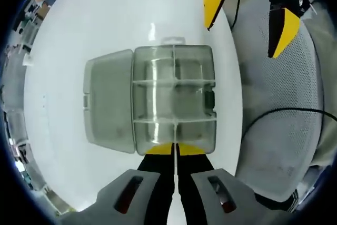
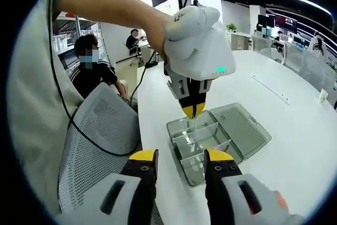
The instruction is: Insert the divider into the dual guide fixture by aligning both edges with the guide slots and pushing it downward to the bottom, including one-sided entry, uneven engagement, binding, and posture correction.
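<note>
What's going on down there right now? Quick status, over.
Left gripper shut on clear divider, lowering it into the open compartment box. Right gripper open, hanging back at the table edge. Nothing blocking the box.

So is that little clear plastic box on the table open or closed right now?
Open. The box has its lid folded flat on the table beside it, and its compartments show, in both views.

Left gripper [image 2: 193, 110] pinched, right gripper [image 2: 181, 157] agape.

I count one clear compartment box [image 1: 174, 98] with one open lid [image 1: 108, 101], one divider [image 1: 174, 139], one mesh chair [image 2: 97, 130], and my two grippers [image 1: 175, 154] [image 2: 181, 156].
</note>
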Tool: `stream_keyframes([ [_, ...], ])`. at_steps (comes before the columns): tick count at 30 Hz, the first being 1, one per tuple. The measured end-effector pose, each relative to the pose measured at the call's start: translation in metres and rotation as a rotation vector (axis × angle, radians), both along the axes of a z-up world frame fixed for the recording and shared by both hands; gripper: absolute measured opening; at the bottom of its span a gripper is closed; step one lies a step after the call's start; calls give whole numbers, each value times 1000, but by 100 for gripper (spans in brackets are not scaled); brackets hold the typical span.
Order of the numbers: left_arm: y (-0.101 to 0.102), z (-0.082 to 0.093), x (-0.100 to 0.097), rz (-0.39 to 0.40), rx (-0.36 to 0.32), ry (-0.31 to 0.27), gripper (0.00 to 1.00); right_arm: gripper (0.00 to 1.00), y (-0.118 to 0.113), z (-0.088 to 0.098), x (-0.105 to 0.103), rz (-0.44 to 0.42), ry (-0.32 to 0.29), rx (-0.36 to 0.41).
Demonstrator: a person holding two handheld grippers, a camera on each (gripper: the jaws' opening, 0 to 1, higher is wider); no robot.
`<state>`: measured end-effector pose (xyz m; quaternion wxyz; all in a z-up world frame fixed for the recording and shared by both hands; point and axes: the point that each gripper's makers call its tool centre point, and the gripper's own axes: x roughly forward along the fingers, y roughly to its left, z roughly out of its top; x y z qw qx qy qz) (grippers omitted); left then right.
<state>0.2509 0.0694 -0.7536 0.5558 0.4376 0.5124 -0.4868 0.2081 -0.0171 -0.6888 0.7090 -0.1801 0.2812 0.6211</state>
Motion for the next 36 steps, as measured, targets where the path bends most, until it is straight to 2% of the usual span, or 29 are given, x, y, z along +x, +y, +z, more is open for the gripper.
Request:
stream_keyframes([
  [36, -1, -16, -1, -2, 4, 23, 0, 31, -3, -2, 0, -8, 7, -2],
])
